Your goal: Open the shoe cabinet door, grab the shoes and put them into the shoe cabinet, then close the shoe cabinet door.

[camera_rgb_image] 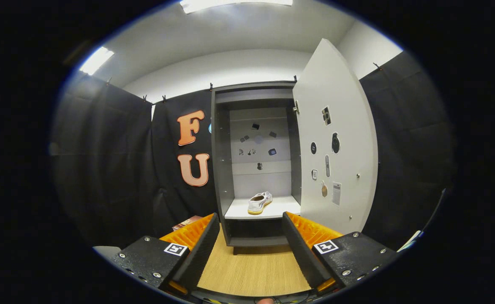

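Gripper view, tongs (251, 236) spread empty, wooden floor (254, 270).

Black cloth (116, 160) drapes the booth at left, two ceiling lights (96, 60) glow above, and a pale wooden floor (251, 270) spreads at bottom centre.

gripper (251, 240) level; fingers (197, 249) wide apart, nothing between them

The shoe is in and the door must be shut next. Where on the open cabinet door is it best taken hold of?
Grip the door at its free vertical edge, coming from the front right. It swings wide open, hinged beside the shoe, so that edge gives most leverage. The gripper is open and holds nothing.
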`<state>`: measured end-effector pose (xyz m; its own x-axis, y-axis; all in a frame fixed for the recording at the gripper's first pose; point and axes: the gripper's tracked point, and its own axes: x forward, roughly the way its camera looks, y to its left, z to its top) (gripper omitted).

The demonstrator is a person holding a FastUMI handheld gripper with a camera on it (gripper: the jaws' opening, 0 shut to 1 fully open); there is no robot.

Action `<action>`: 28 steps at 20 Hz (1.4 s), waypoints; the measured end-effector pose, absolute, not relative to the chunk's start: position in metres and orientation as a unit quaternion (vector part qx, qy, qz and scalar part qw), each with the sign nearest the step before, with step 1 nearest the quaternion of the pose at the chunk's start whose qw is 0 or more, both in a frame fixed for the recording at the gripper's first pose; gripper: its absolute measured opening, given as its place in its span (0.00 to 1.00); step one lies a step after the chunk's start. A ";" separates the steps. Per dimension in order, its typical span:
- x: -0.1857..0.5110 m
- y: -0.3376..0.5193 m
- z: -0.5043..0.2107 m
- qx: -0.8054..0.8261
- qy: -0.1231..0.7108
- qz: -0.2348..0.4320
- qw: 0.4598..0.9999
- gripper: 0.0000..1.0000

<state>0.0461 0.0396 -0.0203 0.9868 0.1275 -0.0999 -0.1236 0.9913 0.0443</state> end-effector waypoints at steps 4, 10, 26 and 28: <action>0.035 0.031 -0.016 0.024 0.046 0.062 0.997 0.93; 0.023 -0.033 -0.023 0.044 0.053 0.019 0.997 0.93; 0.083 -0.223 -0.029 0.061 0.050 -0.061 0.995 0.95; 0.095 -0.222 -0.031 0.061 0.051 -0.051 0.996 0.95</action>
<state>0.0951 -0.2223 -0.0306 0.9896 -0.0959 -0.1071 0.1082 0.9874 0.1158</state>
